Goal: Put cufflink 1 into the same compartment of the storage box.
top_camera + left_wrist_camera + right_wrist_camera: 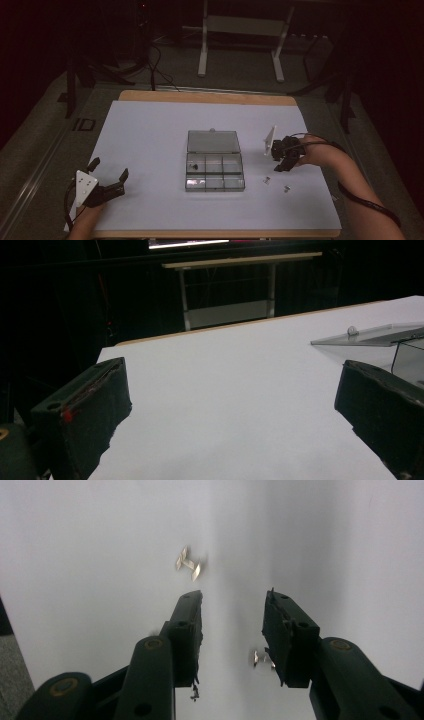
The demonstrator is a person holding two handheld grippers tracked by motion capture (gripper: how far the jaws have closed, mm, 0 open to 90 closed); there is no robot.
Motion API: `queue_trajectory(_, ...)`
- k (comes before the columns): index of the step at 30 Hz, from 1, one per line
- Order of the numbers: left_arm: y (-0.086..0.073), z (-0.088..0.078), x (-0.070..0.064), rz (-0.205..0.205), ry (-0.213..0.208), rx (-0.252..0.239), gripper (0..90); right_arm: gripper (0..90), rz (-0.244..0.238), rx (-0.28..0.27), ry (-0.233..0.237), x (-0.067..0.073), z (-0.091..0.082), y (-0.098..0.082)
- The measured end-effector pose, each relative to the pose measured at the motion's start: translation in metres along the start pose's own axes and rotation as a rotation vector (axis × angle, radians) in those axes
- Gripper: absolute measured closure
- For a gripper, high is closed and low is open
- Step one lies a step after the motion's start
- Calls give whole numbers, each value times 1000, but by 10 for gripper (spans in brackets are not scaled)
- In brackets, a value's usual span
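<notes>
A clear compartment box point(215, 181) stands mid-table with its lid point(212, 141) laid open behind it. One small dark piece point(196, 165) lies in its back left compartment. Two small shiny metal parts point(266, 181) point(287, 188) lie on the white board to the right of the box. My right gripper point(281, 161) hangs just above and behind them, pointing down. In the right gripper view its jaws point(232, 600) stand apart with nothing gripped; one metal part point(188, 564) lies ahead of the tips, another point(260, 658) lies on the board by the right jaw. My left gripper point(109, 168) rests wide open at the front left.
The white board point(150, 130) covers the wooden table point(200, 96). In the left gripper view the open gripper point(234, 375) looks across bare board toward the box lid point(370, 336). A desk frame point(240, 30) and cables stand on the dark floor beyond.
</notes>
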State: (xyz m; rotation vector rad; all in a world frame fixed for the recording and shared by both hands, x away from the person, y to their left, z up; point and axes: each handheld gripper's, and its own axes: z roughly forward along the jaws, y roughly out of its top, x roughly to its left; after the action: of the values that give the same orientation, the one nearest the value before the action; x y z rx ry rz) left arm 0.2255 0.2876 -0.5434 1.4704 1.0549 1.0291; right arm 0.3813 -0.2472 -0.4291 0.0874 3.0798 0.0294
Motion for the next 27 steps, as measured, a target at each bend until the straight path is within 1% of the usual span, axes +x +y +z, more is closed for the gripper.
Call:
queue_trajectory(1,0,0,0,1,1,0,24,592,2,-1,2,-1,2,-5)
queue_trajectory(3,0,0,0,2,2,2,24,592,21,10,5,-2,6,-16)
queue_trajectory(5,0,0,0,2,3,3,24,592,29,16,-6,-3,9,-25)
queue_trajectory(7,0,0,0,2,5,2,24,576,50,23,-11,-5,13,-33)
queue_trajectory(11,0,0,-1,3,10,4,24,548,82,41,-26,-10,22,-45)
queue_trajectory(13,0,0,-1,4,11,3,24,537,97,50,-26,-13,28,-50)
queue_trajectory(19,0,0,-1,2,12,5,24,516,117,68,-39,-22,44,-57)
queue_trajectory(20,0,0,-1,3,12,6,24,507,124,75,-35,-24,47,-58)
queue_trajectory(21,0,0,-1,3,12,6,24,505,124,80,-44,-25,50,-59)
queue_trajectory(23,0,1,-1,5,13,5,24,504,133,90,-37,-28,55,-60)
queue_trajectory(24,0,0,-1,5,13,5,24,504,128,89,-42,-28,57,-60)
queue_trajectory(25,0,0,-1,6,14,5,24,504,135,88,-36,-30,58,-60)
queue_trajectory(27,0,0,-2,8,15,6,24,504,132,84,-31,-32,61,-60)
